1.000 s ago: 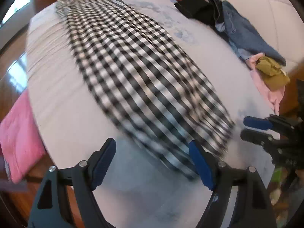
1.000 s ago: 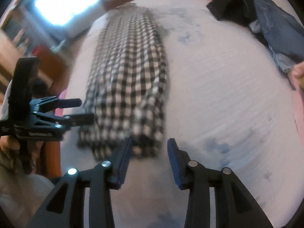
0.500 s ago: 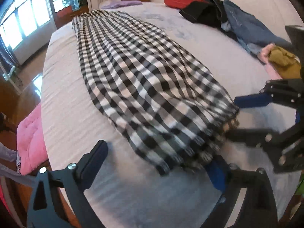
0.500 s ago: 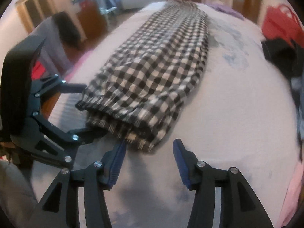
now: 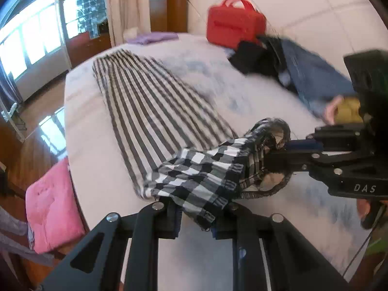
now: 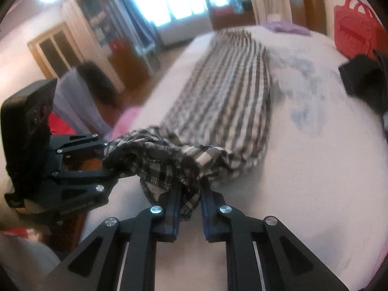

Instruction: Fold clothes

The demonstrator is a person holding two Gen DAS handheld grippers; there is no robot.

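The left gripper [image 5: 194, 215] is closed on the near hem of the checked garment [image 5: 150, 111]; its blue pads are drawn in against a bunched fold of cloth that hangs out between them. The right gripper [image 6: 190, 202] is closed likewise on the same hem, with a wad of checked fabric pinched between its pads. In the left wrist view the right gripper [image 5: 286, 145] enters from the right side and bites the hem at the other corner, so the two tools hold the near end at two points, side by side and close together. The cloth between them is gathered and appears raised off the bed [image 5: 242, 92]. From the held hem the garment runs straight away from both grippers as one long, narrow strip, its far end lying flat near the bed edge on the window side. The long axis therefore lies along the line of sight of both tools, and neither gripper is clearly nearer to the far end. Beyond the garment's right flank, well apart from it, lie a pile of dark and blue clothes [image 5: 291, 65] and a red bag [image 5: 232, 29]. The next move is judged to be a carry of the hem along that axis toward the far end, keeping both corners level so the fold lands square.
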